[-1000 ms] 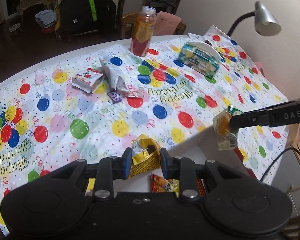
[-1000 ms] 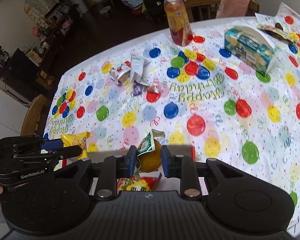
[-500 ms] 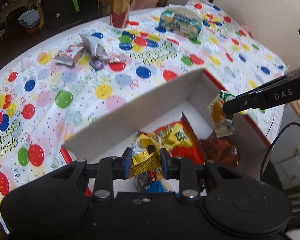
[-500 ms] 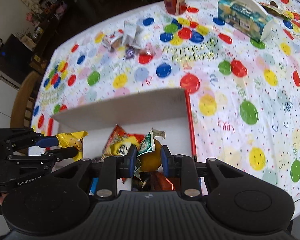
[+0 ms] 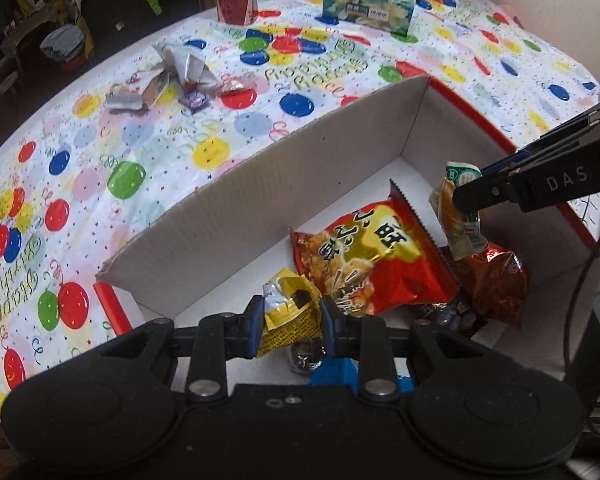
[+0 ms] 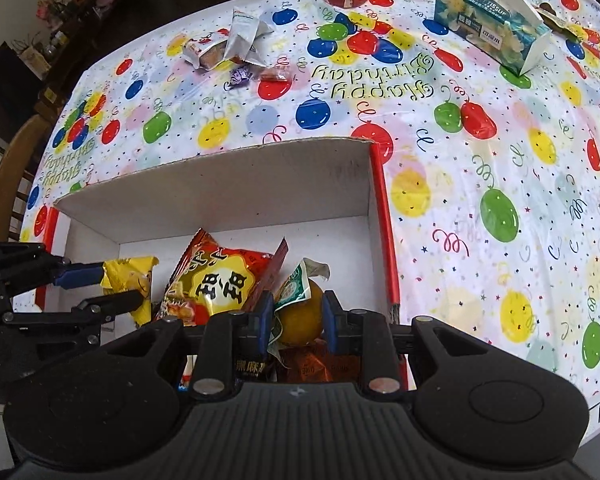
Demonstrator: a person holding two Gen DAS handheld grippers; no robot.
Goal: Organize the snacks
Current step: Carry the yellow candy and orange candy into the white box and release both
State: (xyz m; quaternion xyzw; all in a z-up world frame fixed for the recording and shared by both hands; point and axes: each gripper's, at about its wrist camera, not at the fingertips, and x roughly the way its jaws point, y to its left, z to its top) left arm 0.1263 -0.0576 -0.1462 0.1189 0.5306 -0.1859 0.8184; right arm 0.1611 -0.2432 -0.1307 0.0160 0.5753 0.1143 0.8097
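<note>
Grippers both hang over my white cardboard box with red edges (image 5: 328,184): my left gripper (image 5: 288,320) pinches a crinkled yellow snack packet (image 5: 286,316), my right gripper (image 6: 296,316) squeezes a round orange snack in a green-labelled clear wrapper (image 6: 298,312). Below lies a red-and-gold chip bag (image 5: 372,264).

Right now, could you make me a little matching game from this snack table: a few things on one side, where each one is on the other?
Things:
1. yellow packet
2. orange jelly pack
3. red chip bag
4. tissue box

Places:
A. lying inside the cardboard box
B. on the tablecloth, far side
C. held in the left gripper
D. held in the right gripper

Pairs: 1-C, 2-D, 3-A, 4-B
</note>
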